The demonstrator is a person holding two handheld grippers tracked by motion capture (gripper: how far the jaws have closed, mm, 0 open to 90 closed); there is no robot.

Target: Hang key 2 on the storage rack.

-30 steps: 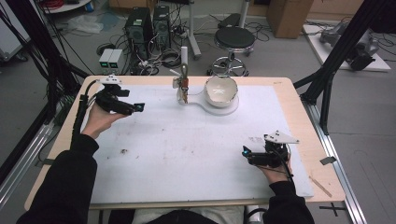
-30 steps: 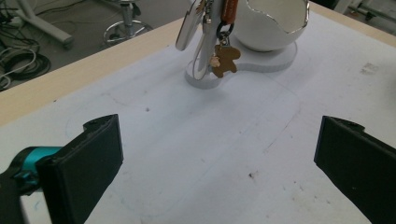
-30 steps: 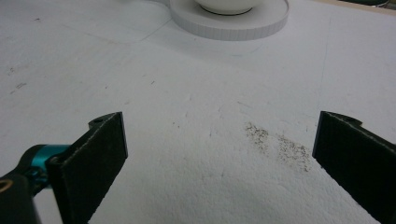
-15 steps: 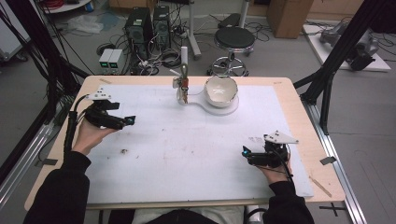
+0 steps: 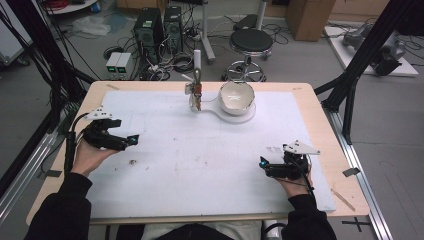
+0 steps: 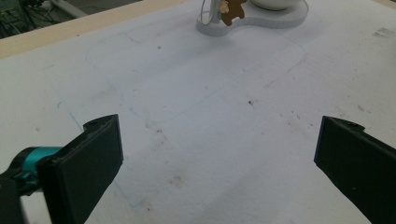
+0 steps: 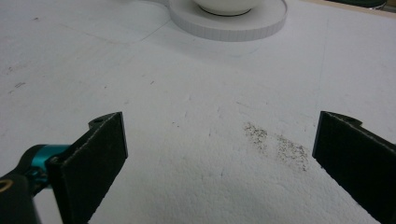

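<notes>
Now | left tongs (image 6: 219, 154): spread wide, holding nothing | right tongs (image 7: 219, 154): spread wide, holding nothing

- The round white ceramic bowl (image 5: 237, 96) is overlooked from high behind the near table edge.
- It is faced low and close by both gripper views (image 6: 275, 3) (image 7: 226, 5), which share it.

The person wears black long sleeves (image 5: 60, 212) on both forearms. Each hand carries a black two-jaw handheld gripper: left gripper (image 5: 131, 141), right gripper (image 5: 263, 164). Each has flat matte rectangular jaws, a teal metal fitting at one jaw's base, a grey three-cornered top plate, and a black trailing cable.
</notes>
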